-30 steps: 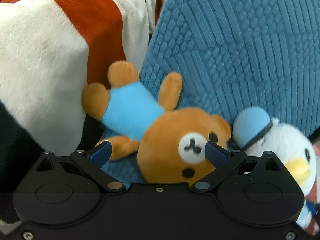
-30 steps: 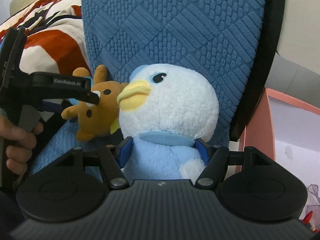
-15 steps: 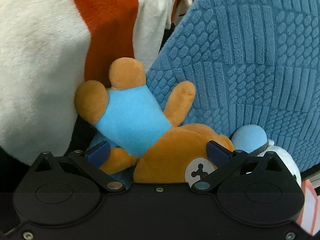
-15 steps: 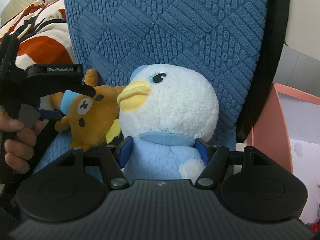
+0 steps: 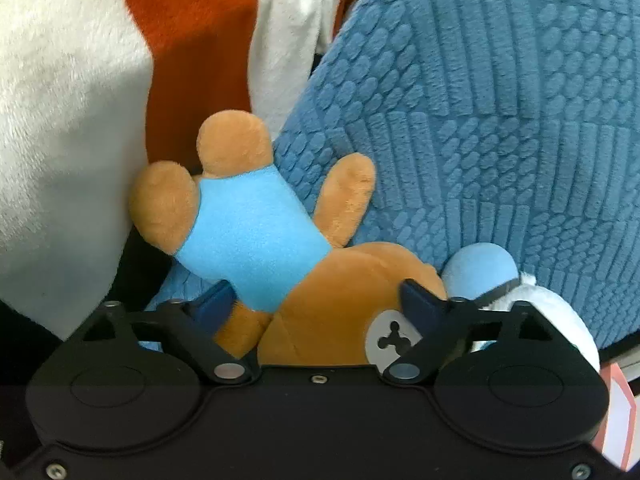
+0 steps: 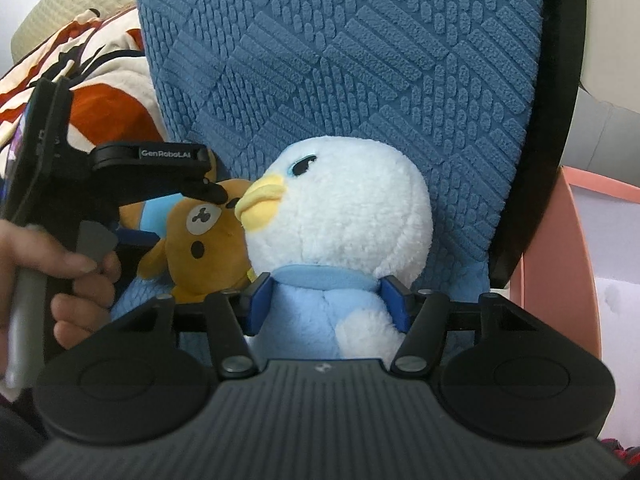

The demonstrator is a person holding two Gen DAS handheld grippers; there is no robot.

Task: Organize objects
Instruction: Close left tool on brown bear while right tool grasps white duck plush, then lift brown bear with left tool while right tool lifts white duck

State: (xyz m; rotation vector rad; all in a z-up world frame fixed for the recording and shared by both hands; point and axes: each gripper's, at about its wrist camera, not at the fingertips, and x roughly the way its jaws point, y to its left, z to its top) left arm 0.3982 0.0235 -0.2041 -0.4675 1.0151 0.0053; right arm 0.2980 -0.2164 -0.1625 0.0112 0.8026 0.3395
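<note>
**Two plush toys against the blue cushion, one in each gripper**

Left wrist view: the left gripper (image 5: 316, 300) reaches down over a brown plush bear (image 5: 340, 304) in a light blue shirt. The bear lies with its head nearest the camera and its legs pointing away, wedged between a white and rust-red fleece blanket (image 5: 72, 120) and a textured blue cushion (image 5: 480, 120). The jaws have just been closing with the bear between them; one pad meets the head beside the white muzzle, the other sits at the arm and shirt edge. Whether they squeeze yet, I cannot tell. Just beside the bear's head shows the blue cap of a plush penguin (image 5: 480, 268).

Right wrist view: the right gripper (image 6: 328, 306) has also been closing, and its blue pads press both sides of the penguin's (image 6: 340, 216) light blue body below the collar. The penguin sits upright against the cushion (image 6: 340, 60), its yellow beak touching the bear's (image 6: 208, 236) head. A hand (image 6: 60, 276) holds the left gripper's handle. A pink bin (image 6: 576, 240) stands beside the cushion.
</note>
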